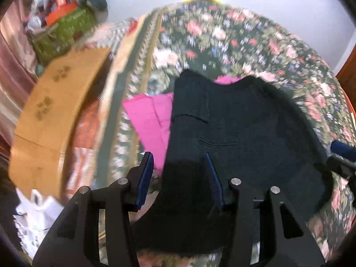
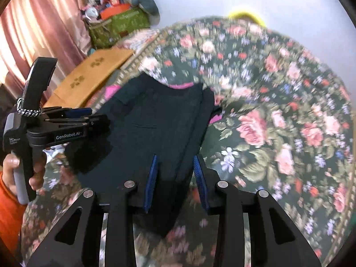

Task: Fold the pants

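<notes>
Dark fabric pants [image 2: 155, 122] are laid partly folded on the floral-covered bed [image 2: 278, 111]; further folds are judged outstanding. Left tool [image 1: 180, 178] and right tool [image 2: 175, 178] are held open, nothing gripped.

Both wrist cameras are looking steeply down, from close above, along their own fingers at the dark pants [image 1: 233, 122] on the floral bedspread [image 2: 278, 115]. The right view is also catching the left gripper [image 2: 98, 118] from the side.
</notes>
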A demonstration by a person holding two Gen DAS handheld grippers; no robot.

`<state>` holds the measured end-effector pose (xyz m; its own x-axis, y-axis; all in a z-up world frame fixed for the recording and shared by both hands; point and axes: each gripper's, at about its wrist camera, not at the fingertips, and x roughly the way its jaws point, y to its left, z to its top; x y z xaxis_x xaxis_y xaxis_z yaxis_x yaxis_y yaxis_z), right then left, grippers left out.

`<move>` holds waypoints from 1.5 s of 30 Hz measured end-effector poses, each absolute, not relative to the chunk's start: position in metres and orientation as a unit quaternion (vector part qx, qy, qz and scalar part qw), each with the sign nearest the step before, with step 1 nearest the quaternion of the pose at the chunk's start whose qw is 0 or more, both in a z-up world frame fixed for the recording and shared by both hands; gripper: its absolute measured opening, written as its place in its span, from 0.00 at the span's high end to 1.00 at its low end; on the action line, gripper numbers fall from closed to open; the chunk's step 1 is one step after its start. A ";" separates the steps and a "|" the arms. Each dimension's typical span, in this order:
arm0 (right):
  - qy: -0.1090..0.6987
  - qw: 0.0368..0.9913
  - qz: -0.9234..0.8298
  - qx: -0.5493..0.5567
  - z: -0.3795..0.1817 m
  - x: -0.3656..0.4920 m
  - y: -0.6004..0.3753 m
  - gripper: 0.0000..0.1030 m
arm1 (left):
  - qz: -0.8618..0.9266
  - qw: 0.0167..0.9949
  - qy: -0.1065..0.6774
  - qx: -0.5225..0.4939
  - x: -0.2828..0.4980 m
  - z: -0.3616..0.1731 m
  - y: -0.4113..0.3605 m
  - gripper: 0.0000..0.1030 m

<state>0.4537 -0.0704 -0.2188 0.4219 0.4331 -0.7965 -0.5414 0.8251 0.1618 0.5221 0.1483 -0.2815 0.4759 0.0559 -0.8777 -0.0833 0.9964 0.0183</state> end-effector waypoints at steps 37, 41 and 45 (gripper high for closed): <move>0.098 0.960 0.262 -0.013 0.003 0.141 -0.140 0.11 | 0.030 0.991 0.131 -0.005 0.113 0.000 0.055 0.02; 0.099 0.961 0.259 -0.002 0.002 0.137 -0.141 0.00 | 0.040 0.990 0.132 -0.004 0.109 -0.001 0.057 0.00; 0.104 0.960 0.260 0.001 0.000 0.133 -0.142 0.00 | 0.042 0.990 0.133 -0.005 0.107 -0.002 0.057 0.00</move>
<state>0.1328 -0.1425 0.0002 0.8435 0.4992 -0.1982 -0.4987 0.8650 0.0563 0.1065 0.0572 -0.0016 0.9613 0.0818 -0.2630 -0.0845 0.9964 0.0013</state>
